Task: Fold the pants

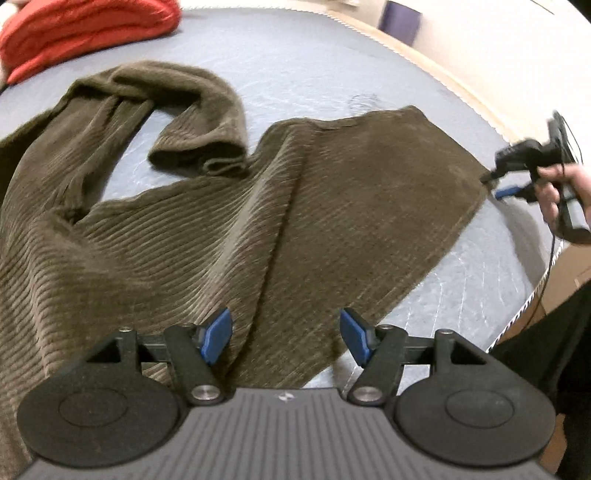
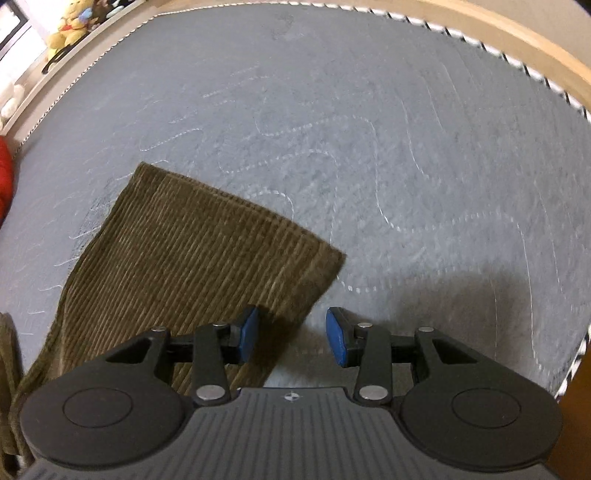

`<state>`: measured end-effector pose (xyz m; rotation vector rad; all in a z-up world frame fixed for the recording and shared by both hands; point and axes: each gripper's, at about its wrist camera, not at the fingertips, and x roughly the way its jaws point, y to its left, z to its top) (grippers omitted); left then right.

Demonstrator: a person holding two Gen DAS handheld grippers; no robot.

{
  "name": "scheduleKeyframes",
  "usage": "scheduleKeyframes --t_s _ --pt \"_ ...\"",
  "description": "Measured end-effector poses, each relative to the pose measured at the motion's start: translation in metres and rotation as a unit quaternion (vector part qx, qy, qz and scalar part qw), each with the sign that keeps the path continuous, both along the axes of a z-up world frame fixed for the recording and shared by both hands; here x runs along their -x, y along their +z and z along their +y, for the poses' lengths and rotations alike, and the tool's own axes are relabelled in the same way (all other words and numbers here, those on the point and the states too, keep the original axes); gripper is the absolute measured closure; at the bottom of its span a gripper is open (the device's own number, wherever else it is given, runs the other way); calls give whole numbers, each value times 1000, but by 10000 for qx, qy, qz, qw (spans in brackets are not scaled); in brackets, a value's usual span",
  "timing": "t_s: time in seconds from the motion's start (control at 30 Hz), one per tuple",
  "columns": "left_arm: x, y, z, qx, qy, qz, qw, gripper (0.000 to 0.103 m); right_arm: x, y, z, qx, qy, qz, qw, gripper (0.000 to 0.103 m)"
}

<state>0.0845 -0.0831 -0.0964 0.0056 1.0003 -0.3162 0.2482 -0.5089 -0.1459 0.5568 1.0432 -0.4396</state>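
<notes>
Lay spread on the gray mattress (image 2: 369, 110): brown ribbed pants (image 1: 221, 229), one leg stretched long toward the right, the other leg bent back on itself at the far left. Sat in the far left corner: a red blanket (image 1: 85, 33). Hovered low over the middle of the pants: the left claw (image 1: 286, 338), blue pads wide apart, pinching nothing, cloth right under and in front of it. Waited at the end of the long leg: the right claw (image 2: 291, 338), also wide apart and holding nothing, the leg's hem corner just in front of its left pad (image 2: 248, 336), bare mattress past the right pad. Looked blurry in the left view, so hard to tell whether touching the hem or just beside it. Ran left to right between the two claws: the long line of that leg. Sat nearer to the hem by far: the right claw. Seemed the likely next grab: that hem corner, ahead and a bit left, with the fold not yet begun.
</notes>
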Motion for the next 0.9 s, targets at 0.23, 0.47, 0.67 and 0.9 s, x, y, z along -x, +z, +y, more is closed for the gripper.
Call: scheduleKeyframes --t_s 0.23,0.47,0.67,0.9 --pt "7 -10 -22 -115 -723 145 9972 33 2 9 -4 56 28 -309 9995 97" --pt "16 -35 -45 -1116 -1106 131 9875 66 34 50 -21 700 -411 -822 9933 99" --pt "17 -23 -54 -849 -1168 -168 9894 89 78 56 -65 704 -1349 -712 9858 99" --pt "32 -30 -44 -671 -1860 228 9800 91 112 65 -96 1540 -1593 -384 9744 103"
